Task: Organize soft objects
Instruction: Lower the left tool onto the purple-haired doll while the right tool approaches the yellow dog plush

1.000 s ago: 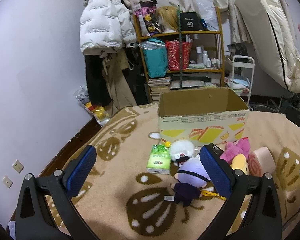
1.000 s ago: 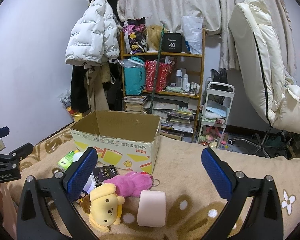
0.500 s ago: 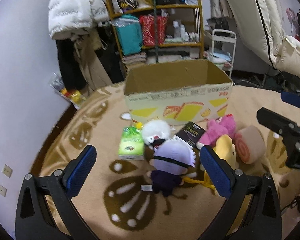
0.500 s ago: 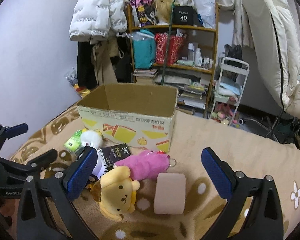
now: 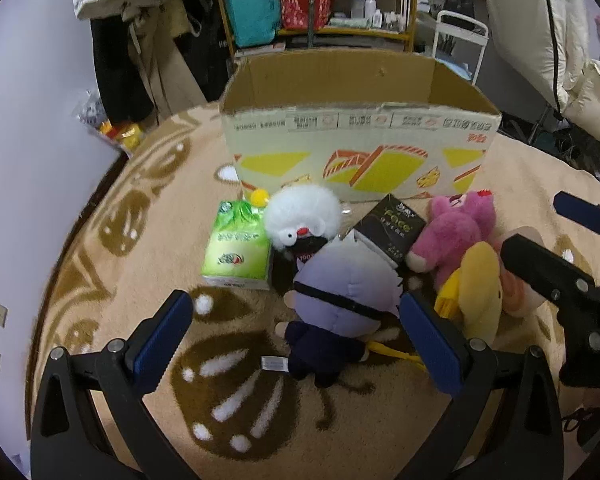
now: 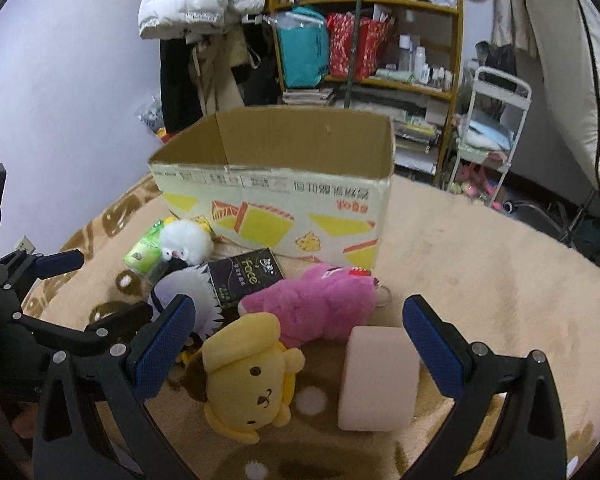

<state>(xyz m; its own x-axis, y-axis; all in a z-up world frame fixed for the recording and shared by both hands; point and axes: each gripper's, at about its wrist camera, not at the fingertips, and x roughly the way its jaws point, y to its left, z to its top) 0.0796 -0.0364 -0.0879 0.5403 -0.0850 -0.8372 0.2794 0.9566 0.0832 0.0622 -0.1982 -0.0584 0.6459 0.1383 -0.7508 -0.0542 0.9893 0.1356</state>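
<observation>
An open cardboard box [image 5: 360, 136] stands on the blanket, also in the right wrist view [image 6: 276, 196]. In front of it lie a lavender-haired doll [image 5: 344, 296], a white fluffy doll [image 5: 304, 216], a pink plush [image 5: 456, 236], a yellow dog plush [image 6: 248, 380] and a pink roll cushion [image 6: 376, 376]. My left gripper [image 5: 296, 340] is open, its jaws either side of the lavender doll, just above it. My right gripper [image 6: 296, 344] is open above the yellow dog and the roll cushion.
A green tissue pack [image 5: 238, 248] and a black tissue box [image 5: 392, 228] lie among the toys. A shelf [image 6: 364, 40], a white cart [image 6: 496, 132] and hanging coats [image 6: 196, 4] stand behind the box. The tan blanket [image 6: 480, 260] extends to the right.
Both grippers have tilted down and moved closer to the toys. The left gripper now frames the lavender doll; the right one hangs over the yellow dog. Both stayed open.
</observation>
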